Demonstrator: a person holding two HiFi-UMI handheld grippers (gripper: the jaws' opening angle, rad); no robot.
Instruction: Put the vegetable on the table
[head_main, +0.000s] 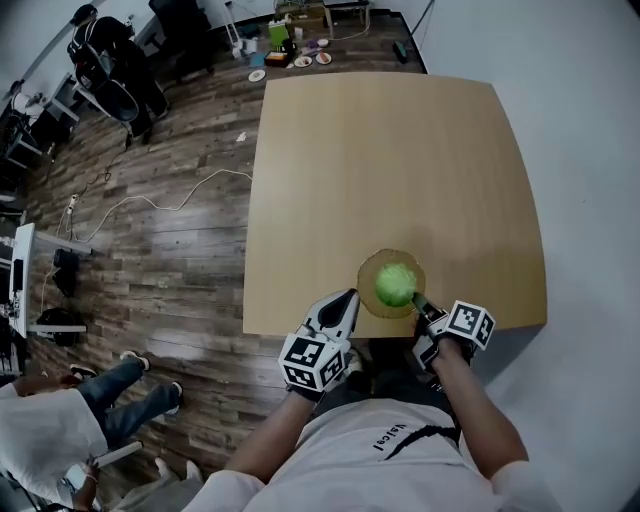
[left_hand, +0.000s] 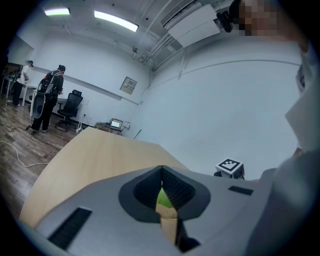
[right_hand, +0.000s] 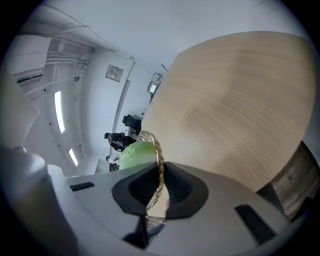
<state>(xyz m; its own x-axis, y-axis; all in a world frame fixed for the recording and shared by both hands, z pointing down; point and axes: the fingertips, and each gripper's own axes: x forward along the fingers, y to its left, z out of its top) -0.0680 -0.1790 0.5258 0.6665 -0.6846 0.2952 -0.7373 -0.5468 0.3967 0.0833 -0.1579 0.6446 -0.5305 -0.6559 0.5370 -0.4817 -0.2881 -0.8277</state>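
A round green vegetable lies in a shallow woven basket at the near edge of the light wooden table. My right gripper is shut on the basket's rim at its right front. In the right gripper view the rim runs between the jaws of that gripper, with the vegetable behind it. My left gripper is shut just left of the basket. In the left gripper view, the vegetable and basket show through the slit below the left gripper's tips.
The table fills the middle, with a white wall on its right. A white cable lies on the wood floor to the left. A seated person's legs are at lower left. Plates and clutter lie beyond the far edge.
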